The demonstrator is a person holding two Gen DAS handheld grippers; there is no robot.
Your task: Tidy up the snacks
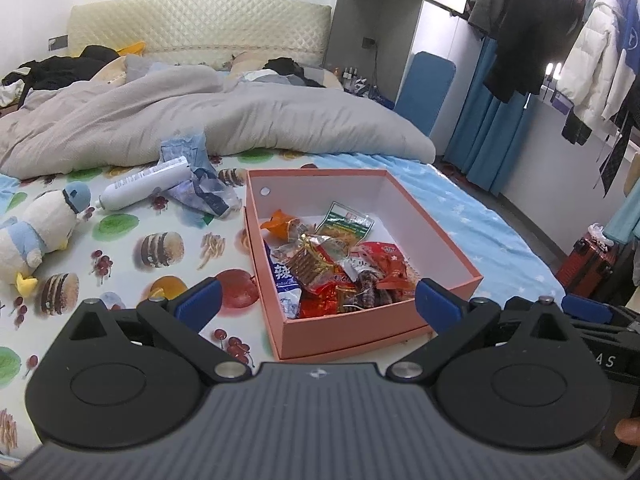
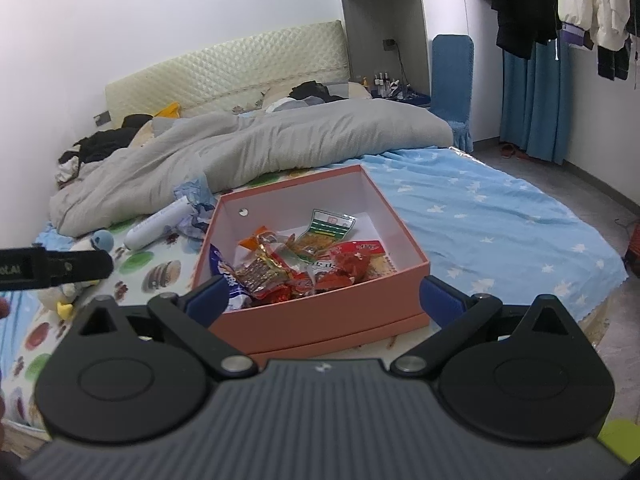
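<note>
Your left tongs (image 1: 318, 300) and right tongs (image 2: 324, 300) hover wide open and empty before the box (image 1: 400, 322) near the bed's foot edge, snacks (image 1: 336, 268) piled inside for sorting.

Legible markings few. White Chinese character "辣" on blue-and-white snack packet (image 1: 285, 278), lower left inside the pink box (image 1: 352, 332). White letters "AS" on black gripper body (image 1: 608, 360) at right edge of left wrist view. Partial white lettering, roughly "CAL", on black gripper body (image 2: 24, 269) at left edge of right wrist view. Print on white tube (image 1: 146, 186) and green packet (image 1: 348, 224) too small to read.
</note>
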